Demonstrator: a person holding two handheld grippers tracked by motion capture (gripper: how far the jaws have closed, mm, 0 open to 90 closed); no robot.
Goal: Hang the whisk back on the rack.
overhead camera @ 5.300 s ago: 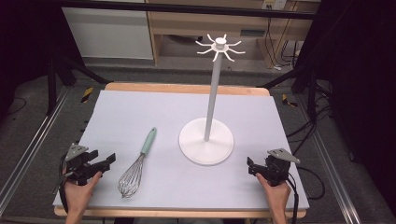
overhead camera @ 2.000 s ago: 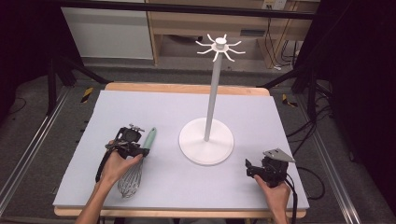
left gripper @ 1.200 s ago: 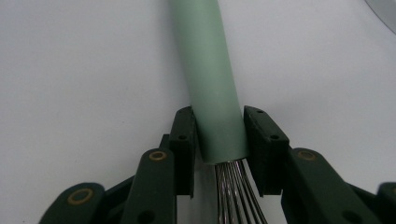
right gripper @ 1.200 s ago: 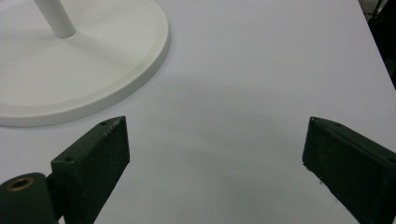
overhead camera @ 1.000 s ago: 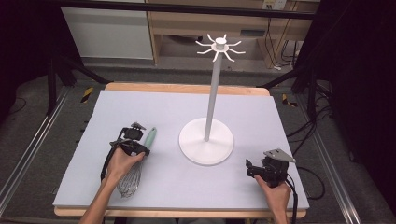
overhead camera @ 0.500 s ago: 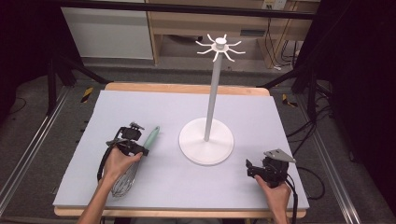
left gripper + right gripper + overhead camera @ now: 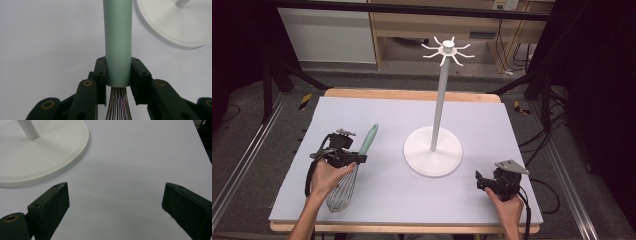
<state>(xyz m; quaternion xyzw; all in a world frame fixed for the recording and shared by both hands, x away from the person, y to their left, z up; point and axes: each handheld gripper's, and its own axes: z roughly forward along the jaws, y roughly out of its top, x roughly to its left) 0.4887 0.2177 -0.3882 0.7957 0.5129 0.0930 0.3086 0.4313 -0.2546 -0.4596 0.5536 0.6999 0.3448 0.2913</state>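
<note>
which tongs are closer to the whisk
Left. The left tongs are shut on the whisk at the bottom of its green handle; the right tongs sit open across the table, past the stand.

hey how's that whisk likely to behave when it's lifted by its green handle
Probably light: the whisk is mostly thin wire loops. The smooth round handle could twist or slip between the left claw pads. Gripped near the wires, it seems fairly balanced.

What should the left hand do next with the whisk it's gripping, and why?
Probably lift the whisk clear of the table and carry it toward the white stand. The left tongs are shut on the base of its green handle, the wires sit low by the mat, and the stand's hooks are free.
</note>
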